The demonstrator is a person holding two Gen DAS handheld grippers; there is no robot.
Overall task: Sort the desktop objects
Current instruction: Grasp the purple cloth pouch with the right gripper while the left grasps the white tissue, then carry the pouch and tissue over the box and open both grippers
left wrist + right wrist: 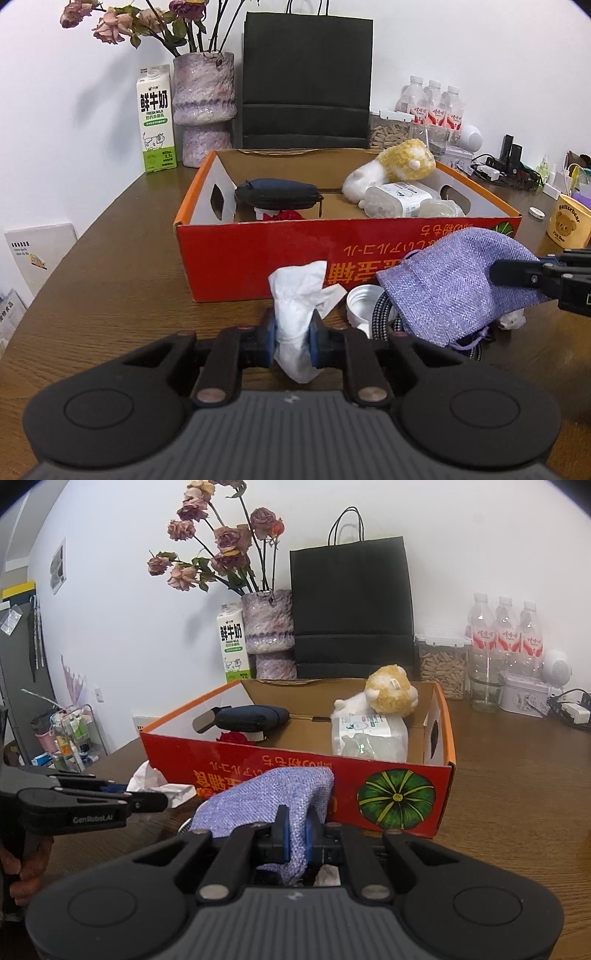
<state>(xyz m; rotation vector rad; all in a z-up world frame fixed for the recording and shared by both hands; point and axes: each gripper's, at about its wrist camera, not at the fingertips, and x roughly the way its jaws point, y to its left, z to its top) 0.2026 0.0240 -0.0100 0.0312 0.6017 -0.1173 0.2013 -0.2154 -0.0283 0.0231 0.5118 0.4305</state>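
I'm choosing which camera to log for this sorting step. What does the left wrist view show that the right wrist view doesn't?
Only the left wrist view: a yellow bear mug and a white round lid beside the crumpled tissue.
Only the right wrist view: a pumpkin picture on the box, and a hand.
Both: the red cardboard box, the plush toy, the purple pouch, and both grippers shut.

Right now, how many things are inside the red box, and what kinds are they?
Stuffed toy: 1
Dark zip pouch: 1
Clear plastic packs: 2
Small red thing, partly hidden: 1
Total: 5 that I can see in the red box
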